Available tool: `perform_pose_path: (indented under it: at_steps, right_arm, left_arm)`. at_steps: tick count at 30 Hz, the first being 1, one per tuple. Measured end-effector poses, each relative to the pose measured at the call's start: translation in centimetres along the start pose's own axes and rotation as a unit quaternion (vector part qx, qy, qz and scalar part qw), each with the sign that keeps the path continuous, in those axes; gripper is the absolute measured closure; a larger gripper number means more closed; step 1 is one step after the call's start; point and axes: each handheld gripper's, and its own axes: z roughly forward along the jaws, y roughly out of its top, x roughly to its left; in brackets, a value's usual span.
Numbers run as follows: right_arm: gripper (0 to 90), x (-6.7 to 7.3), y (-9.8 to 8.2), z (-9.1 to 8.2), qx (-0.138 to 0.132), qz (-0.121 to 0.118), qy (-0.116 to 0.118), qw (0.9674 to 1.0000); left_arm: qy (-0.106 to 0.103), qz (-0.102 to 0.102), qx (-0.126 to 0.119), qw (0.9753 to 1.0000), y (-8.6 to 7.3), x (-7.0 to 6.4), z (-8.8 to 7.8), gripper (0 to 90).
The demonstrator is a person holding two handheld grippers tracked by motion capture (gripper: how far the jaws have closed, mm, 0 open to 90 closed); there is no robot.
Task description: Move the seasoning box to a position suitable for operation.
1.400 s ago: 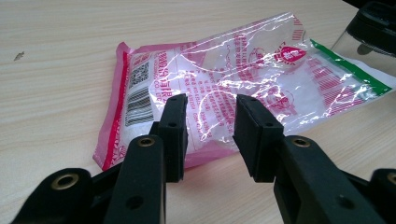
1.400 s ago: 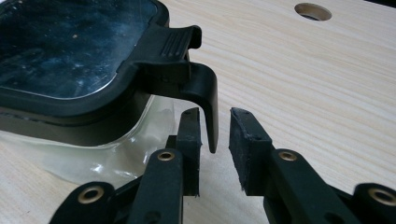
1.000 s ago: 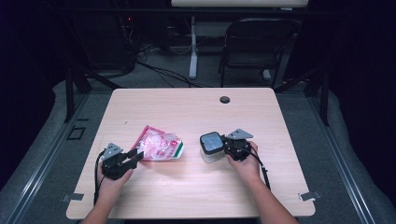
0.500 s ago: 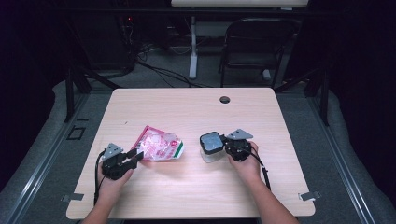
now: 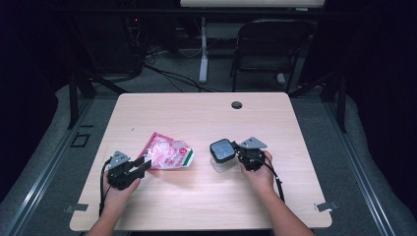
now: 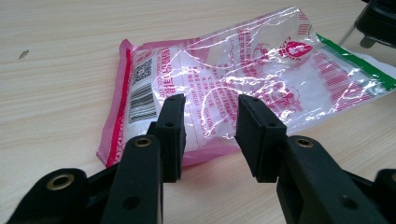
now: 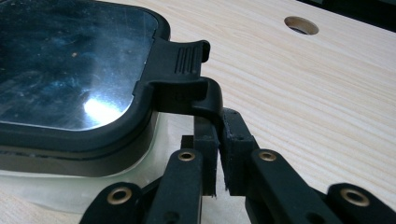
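Container [image 5: 223,156] of clear plastic with a dark lid [image 7: 74,70] sits right of the table's middle, and its lid still lies flat on top. The right gripper [image 7: 218,140] has just been closing its jaws on the latch tab [image 7: 187,70] that folds down over the lid's edge; the pads now pinch that tab between them. Judging from this, the latch is gripped but not yet lifted, so opening the container is barely begun. Left of it, well apart, lies a pink-and-clear plastic pouch [image 6: 243,79] flat on the table [image 5: 196,113], its green-edged end pointing toward the container. The left gripper [image 6: 210,130] hovers at the pouch's near edge with jaws spread, the pads not pressing on it. The pouch looks untouched, so whatever goes from pouch to container is all left to do
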Motion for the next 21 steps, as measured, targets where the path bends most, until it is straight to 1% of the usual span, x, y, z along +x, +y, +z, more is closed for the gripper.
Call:
perform_pose_path:
  at_steps: [1,3,5,6,7,9,10,11,13,15,16,17,20,21]
  right_arm:
    - [86.3,0.1,0.0,0.0,-0.002,-0.002,-0.001,1.0]
    - [86.5,0.4,-0.2,-0.3,-0.002,-0.002,-0.006,1.0]
    - [86.5,0.5,-0.3,-0.3,-0.003,0.002,-0.008,1.0]
    - [86.5,0.6,-0.4,-0.4,-0.007,0.008,-0.01,0.9999]
    - [86.5,0.6,-0.4,-0.4,-0.007,0.008,-0.01,0.9999]
    - [86.5,0.8,-0.4,-0.6,-0.004,0.01,-0.011,0.9999]
    - [86.5,0.8,-0.5,-0.7,-0.005,0.01,-0.009,0.9999]
    - [86.6,1.0,-0.7,-0.9,-0.008,0.014,-0.009,0.9998]
    - [86.6,1.1,-0.8,-1.1,-0.005,0.016,-0.006,0.9998]
    - [86.6,1.3,-1.0,-1.3,-0.009,0.027,-0.005,0.9996]
    - [86.6,1.4,-1.0,-1.4,-0.005,0.027,-0.002,0.9996]
    - [86.7,1.5,-1.1,-1.5,-0.008,0.03,0.0,0.9995]
    - [86.7,1.6,-1.0,-2.1,-0.006,0.031,0.007,0.9995]
    - [86.7,1.8,-1.0,-2.2,-0.01,0.036,0.008,0.9993]
  left_arm:
    - [0.001,0.002,0.005,1.0,0.0,0.0,-0.1,63.3]
    - [0.001,0.005,0.003,1.0,0.1,-0.2,-0.1,63.3]
    - [0.002,0.007,0.001,1.0,0.1,-0.3,0.0,63.2]
    - [0.002,0.008,0.0,1.0,0.1,-0.4,0.0,63.2]
    - [0.002,0.008,0.0,1.0,0.1,-0.4,0.0,63.2]
    - [0.002,0.015,0.004,0.9999,0.1,-0.5,-0.1,63.2]
    - [0.002,0.015,0.005,0.9999,0.1,-0.6,-0.1,63.2]
    - [0.001,0.016,0.0,0.9999,0.2,-0.7,-0.1,63.2]
    - [0.002,0.018,-0.004,0.9998,0.2,-0.8,-0.1,63.2]
    - [0.002,0.022,-0.003,0.9997,0.2,-1.0,-0.1,63.2]
    - [-0.001,0.023,0.0,0.9997,0.2,-1.0,-0.2,63.2]
    - [-0.001,0.023,0.003,0.9997,0.2,-1.1,-0.2,63.2]
    - [-0.004,0.025,-0.001,0.9997,0.2,-1.3,0.0,63.2]
    - [-0.005,0.025,-0.002,0.9997,0.2,-1.4,0.0,63.1]
